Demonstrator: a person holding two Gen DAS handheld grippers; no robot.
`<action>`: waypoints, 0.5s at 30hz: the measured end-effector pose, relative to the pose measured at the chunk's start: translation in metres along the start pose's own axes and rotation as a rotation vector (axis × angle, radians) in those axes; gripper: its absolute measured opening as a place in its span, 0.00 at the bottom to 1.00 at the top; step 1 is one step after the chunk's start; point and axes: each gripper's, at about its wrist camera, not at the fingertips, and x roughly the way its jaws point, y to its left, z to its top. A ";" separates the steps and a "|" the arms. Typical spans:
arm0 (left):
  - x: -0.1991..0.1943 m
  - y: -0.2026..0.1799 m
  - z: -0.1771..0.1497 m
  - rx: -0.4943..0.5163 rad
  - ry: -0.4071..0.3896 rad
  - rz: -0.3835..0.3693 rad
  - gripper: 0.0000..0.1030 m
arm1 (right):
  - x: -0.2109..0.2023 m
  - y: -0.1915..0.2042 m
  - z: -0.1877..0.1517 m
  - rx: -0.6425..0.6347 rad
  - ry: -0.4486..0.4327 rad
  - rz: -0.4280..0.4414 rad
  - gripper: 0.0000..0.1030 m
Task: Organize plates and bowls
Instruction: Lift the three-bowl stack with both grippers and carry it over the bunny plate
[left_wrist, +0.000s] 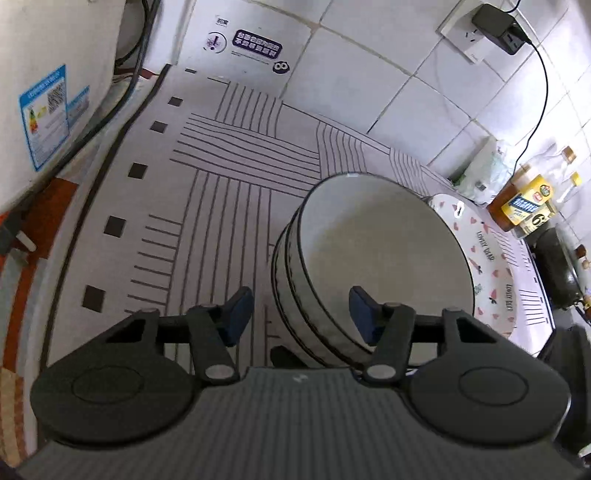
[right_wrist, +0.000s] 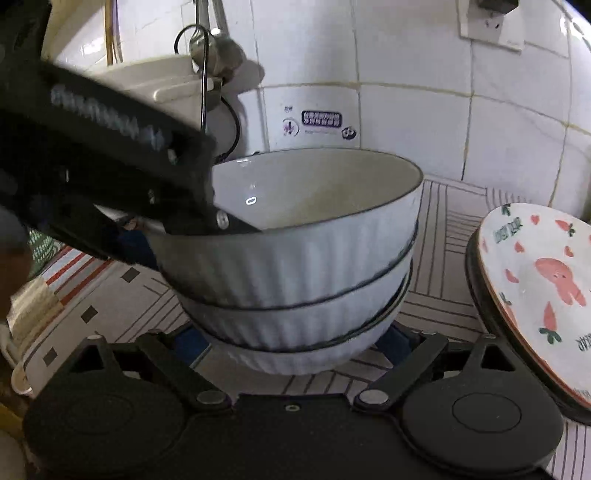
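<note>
A stack of three white ribbed bowls with dark rims (right_wrist: 295, 273) stands on the patterned mat; it also shows in the left wrist view (left_wrist: 354, 258). My left gripper (left_wrist: 301, 314) is open, its jaws straddling the rim of the top bowl, one finger inside and one outside; it also shows in the right wrist view (right_wrist: 207, 221). My right gripper (right_wrist: 291, 343) is open, low at the foot of the stack, with the bottom bowl between its fingers. A white plate with pink carrot and heart prints (right_wrist: 535, 288) lies right of the stack; it also shows in the left wrist view (left_wrist: 491, 258).
A grey-lined mat (left_wrist: 229, 177) covers the counter. A white appliance (left_wrist: 44, 110) stands at the left. Oil bottles (left_wrist: 524, 203) and a dark pan (left_wrist: 557, 266) sit at the right. A white tiled wall (right_wrist: 406, 74) with a socket is behind.
</note>
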 end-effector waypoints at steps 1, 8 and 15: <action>0.002 0.001 -0.001 -0.009 0.003 -0.012 0.46 | 0.001 -0.002 0.002 0.002 0.011 0.009 0.93; 0.002 0.008 -0.006 -0.092 -0.021 -0.019 0.43 | 0.003 -0.005 0.002 -0.018 0.011 0.043 0.94; 0.000 -0.004 -0.010 -0.064 -0.054 0.031 0.43 | 0.001 -0.004 -0.002 -0.028 -0.009 0.046 0.94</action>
